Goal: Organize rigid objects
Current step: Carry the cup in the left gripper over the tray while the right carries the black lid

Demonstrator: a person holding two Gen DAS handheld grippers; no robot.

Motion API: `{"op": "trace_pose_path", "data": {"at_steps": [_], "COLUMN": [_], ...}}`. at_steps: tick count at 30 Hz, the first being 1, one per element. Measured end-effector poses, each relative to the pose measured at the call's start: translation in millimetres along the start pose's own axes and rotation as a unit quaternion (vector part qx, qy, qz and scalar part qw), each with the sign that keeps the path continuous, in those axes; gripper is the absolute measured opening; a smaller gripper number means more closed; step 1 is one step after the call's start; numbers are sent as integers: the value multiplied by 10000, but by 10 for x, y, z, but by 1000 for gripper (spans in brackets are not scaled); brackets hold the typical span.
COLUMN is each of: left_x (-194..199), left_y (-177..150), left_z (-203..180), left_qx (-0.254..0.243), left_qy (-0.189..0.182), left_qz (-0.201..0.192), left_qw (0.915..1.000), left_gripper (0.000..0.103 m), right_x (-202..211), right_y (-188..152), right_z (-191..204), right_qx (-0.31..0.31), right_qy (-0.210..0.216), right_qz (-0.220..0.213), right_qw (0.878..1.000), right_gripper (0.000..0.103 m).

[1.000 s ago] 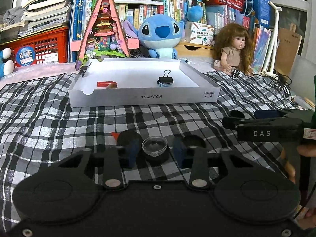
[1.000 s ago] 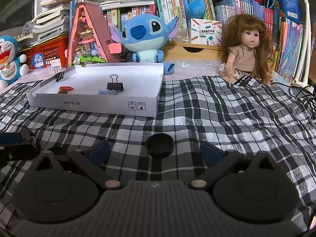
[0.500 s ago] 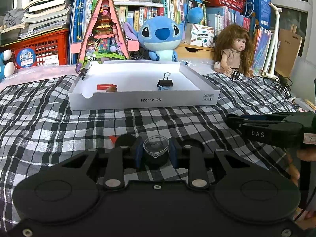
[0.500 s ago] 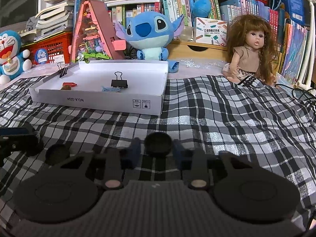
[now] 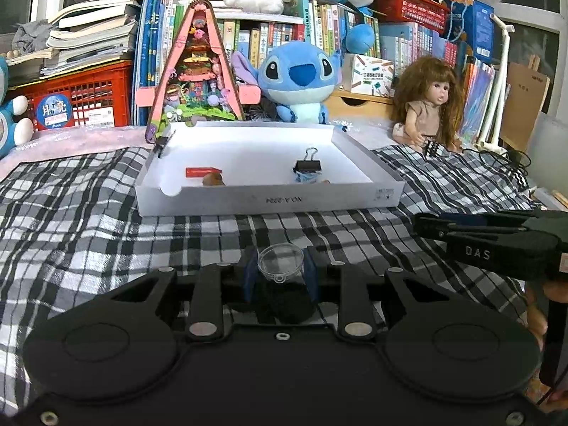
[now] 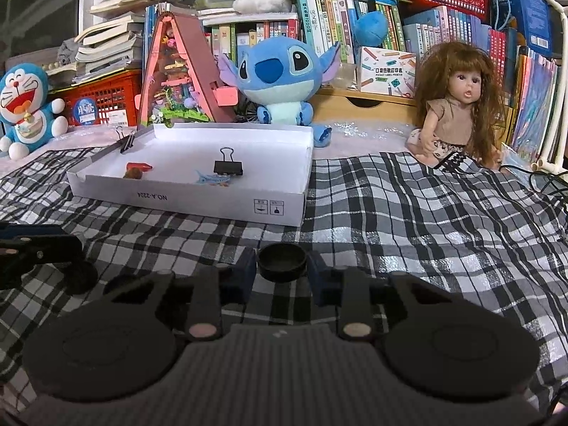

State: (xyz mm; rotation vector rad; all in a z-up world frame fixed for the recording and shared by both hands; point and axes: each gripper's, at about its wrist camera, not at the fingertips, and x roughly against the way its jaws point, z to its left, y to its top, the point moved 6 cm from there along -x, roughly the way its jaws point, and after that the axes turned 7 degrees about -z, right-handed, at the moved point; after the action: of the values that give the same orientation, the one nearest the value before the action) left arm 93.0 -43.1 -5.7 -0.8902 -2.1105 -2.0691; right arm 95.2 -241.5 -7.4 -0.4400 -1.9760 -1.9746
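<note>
My left gripper [image 5: 280, 275] is shut on a small clear-topped black round case [image 5: 280, 262], held just above the checked cloth. My right gripper [image 6: 282, 269] is shut on a black round cap [image 6: 282, 262], also near the cloth. A white shallow box [image 5: 269, 200] lies ahead; it holds a black binder clip [image 5: 308, 165], a red piece [image 5: 201, 171], a brown bit [image 5: 213, 179] and a small blue item [image 5: 308, 177]. The box also shows in the right wrist view [image 6: 191, 200]. The right gripper's side shows at the right of the left wrist view [image 5: 497, 241].
A pink triangular toy house [image 5: 198, 71], a blue plush [image 5: 298, 78] and a doll [image 5: 426, 106] stand behind the box, in front of book shelves. A red crate [image 5: 78, 96] is at back left. Another binder clip [image 6: 125, 142] is clipped on the box's far left rim.
Both grippers closed from open onto their round objects. The left one lifted its case slightly; the view drew a little closer to the box.
</note>
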Motion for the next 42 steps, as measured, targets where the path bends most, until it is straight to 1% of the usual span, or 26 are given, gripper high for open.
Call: {"op": "trace_pose_path", "data": {"at_steps": [8, 12, 20, 26, 28, 35, 42], "left_x": [-92, -171, -463, -718, -828, -1329, -1713], "left_y": [185, 308, 631, 795, 853, 1044, 1053], "left_z": [177, 251, 475, 593, 639, 813, 912], "left_qx": [193, 188, 497, 391, 444, 881, 1026], "left_qy": [157, 230, 377, 613, 655, 676, 770], "left_qz": [-29, -62, -57, -37, -8, 290, 592], "left_qw": [9997, 9995, 9980, 9973, 9969, 9934, 9900], "left_gripper": [26, 26, 26, 26, 26, 26, 26], "right_x": [-20, -59, -263, -451, -545, -982, -1456], "right_y": [132, 220, 509, 696, 770, 974, 1045], "right_z": [7, 20, -15, 24, 57, 210, 304], "right_qx": [-155, -174, -460, -550, -565, -763, -896], "right_qy": [62, 90, 116, 173, 196, 432, 356], "right_qz": [-37, -51, 34, 103, 140, 480, 971], "right_qw": [9999, 9998, 9989, 9983, 9981, 9950, 9906], "right_gripper": [36, 36, 36, 36, 36, 36, 36]}}
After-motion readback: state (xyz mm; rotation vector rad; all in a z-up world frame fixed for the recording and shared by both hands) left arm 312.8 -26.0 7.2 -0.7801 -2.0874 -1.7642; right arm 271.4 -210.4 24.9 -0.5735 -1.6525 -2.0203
